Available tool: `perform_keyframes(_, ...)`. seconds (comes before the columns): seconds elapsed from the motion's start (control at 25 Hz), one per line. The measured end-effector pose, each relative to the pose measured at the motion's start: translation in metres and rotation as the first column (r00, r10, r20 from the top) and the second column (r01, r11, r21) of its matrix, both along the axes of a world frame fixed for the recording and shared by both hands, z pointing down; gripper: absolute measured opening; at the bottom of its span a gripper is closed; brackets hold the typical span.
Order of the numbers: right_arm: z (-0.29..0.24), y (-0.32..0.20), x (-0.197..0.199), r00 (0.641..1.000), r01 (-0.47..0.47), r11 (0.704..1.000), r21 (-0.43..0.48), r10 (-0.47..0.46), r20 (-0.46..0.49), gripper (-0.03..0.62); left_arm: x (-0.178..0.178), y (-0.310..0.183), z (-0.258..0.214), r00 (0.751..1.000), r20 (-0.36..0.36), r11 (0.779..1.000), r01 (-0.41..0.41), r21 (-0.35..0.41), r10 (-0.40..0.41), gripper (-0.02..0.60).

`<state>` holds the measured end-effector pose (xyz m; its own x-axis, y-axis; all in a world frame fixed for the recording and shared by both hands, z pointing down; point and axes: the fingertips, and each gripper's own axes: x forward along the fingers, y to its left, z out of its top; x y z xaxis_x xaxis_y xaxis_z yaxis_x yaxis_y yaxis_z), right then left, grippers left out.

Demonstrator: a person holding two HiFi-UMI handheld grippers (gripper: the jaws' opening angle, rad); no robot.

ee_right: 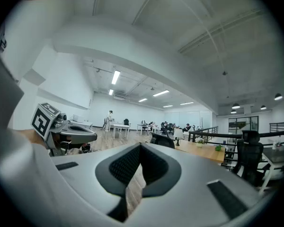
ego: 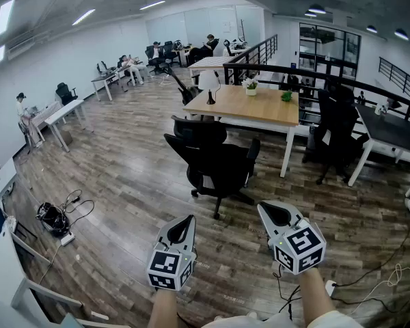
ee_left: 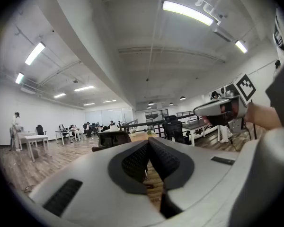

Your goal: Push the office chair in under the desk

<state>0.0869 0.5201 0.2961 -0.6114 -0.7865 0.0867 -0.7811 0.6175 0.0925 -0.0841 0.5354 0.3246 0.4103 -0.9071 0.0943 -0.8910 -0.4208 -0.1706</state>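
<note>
Office chair [ego: 217, 162], black, on castors: stands on the wood floor just beside the near edge of the wooden desk [ego: 260, 108], not under it. Left gripper [ego: 188, 220] and right gripper [ego: 262, 208]: held level, side by side on outstretched forearms, pointing toward the chair, apart from it; both jaw pairs closed together, empty.

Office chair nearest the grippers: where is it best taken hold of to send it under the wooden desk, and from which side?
The top edge of the backrest of the office chair, from the near side, I'd judge: its back seems to face the grippers, with the wooden desk beyond. The left gripper and right gripper are shut, clear of it.
</note>
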Motion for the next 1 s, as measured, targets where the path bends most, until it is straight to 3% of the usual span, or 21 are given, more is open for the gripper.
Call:
perform_keyframes(0.32, 0.003, -0.003, 0.013, 1.000, -0.002, 1.000, 0.003, 0.002, -0.024, 0.008, 0.017, 0.000, 0.002, 0.999, -0.038, 1.000, -0.019, -0.014, 0.019, 0.021)
perform_keyframes(0.6, 0.003, -0.004, 0.028, 1.000, -0.001, 1.000, 0.002, 0.001, 0.026, 0.011, 0.030, -0.002, 0.005, 0.998, -0.061, 0.999, -0.028, -0.023, 0.027, 0.020)
perform_keyframes(1.0, 0.008, -0.010, 0.056, 0.999, -0.014, 1.000, -0.011, 0.015, 0.038, 0.011, 0.050, -0.003, 0.008, 0.999, -0.035, 1.000, -0.003, -0.017, 0.002, 0.023)
